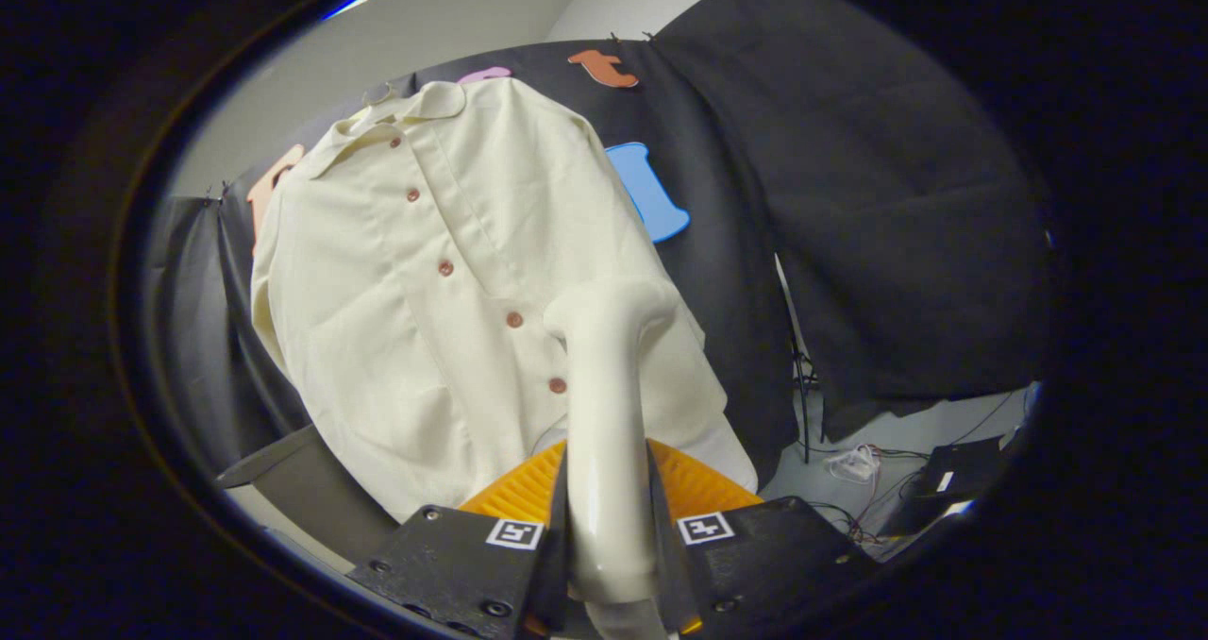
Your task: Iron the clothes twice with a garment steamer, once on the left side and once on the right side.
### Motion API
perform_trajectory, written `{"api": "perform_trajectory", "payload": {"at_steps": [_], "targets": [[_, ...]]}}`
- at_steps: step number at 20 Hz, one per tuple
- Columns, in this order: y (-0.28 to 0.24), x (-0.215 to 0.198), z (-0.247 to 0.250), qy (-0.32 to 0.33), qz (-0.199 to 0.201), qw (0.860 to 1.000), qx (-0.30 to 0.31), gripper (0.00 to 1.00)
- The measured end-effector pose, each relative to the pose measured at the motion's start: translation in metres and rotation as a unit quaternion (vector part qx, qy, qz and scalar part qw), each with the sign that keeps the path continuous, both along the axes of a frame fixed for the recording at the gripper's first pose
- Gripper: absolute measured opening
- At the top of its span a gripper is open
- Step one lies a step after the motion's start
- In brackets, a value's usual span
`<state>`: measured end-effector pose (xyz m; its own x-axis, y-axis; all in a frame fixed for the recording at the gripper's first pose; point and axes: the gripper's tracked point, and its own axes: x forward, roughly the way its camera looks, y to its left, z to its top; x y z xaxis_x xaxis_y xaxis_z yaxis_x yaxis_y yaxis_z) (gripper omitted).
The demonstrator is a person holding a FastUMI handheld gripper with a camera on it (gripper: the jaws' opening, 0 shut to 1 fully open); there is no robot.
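Low in the frame, the hand-held two-finger gripper (609,527) is showing as two flat, angular dark housing plates (453,555), one on each side of centre. Each plate is carrying a small square white tag with a black block pattern (514,532) at its inner upper corner. Round screw heads (495,609) are sitting along the plates' lower edges. Behind the plates, a ribbed orange plastic body (703,484) is rising like a wedge.

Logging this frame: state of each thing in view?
Claw: shut on steamer handle.
Steamer: held upright between the fingers, head turned toward the shirt, just right of the buttons.
Shirt: hanging against the cloth wall, buttoned, lightly creased.
Cables: loose on floor.
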<state>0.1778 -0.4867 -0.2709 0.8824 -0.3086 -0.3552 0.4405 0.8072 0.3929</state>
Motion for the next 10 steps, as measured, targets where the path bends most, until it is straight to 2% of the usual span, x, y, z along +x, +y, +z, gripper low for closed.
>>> {"api": "perform_trajectory", "payload": {"at_steps": [5, 10], "targets": [[0.005, -0.018, -0.021, 0.022, -0.005, 1.0, -0.001, 0.37], [0.026, -0.037, -0.02, 0.011, -0.002, 1.0, 0.022, 0.38]]}}
